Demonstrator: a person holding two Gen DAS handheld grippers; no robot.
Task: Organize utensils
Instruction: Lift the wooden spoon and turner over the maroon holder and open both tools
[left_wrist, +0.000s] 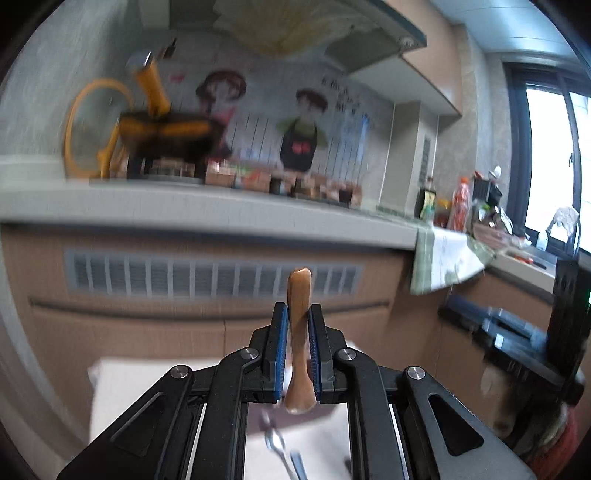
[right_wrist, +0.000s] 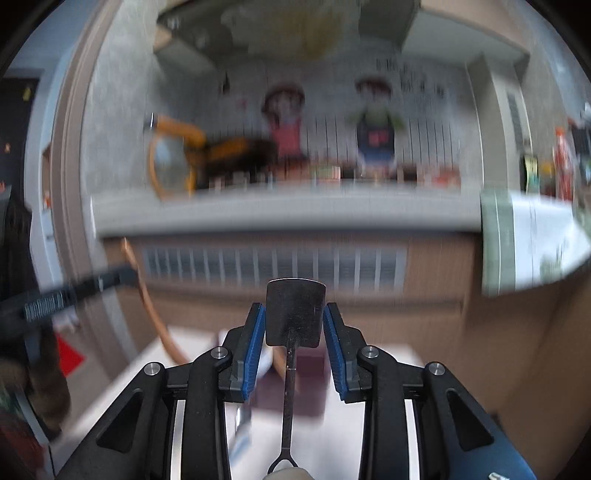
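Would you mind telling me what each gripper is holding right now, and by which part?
The left gripper clamps a wooden handle around its middle. The right gripper holds a metal spatula by the sides of its flat blade, the handle trailing back toward the camera.

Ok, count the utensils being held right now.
2: a wooden handle gripped in the left tongs, a metal spatula between the right tongs. More may lie blurred below.

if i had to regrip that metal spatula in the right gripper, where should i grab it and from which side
Judging from the right wrist view, take the metal spatula by its thin dark handle, just below the flat blade, coming in from the two sides so the pads close across the narrow shaft. The right gripper now straddles the wide blade, edge to edge, which probably lets it pivot. The handle's end is hidden.
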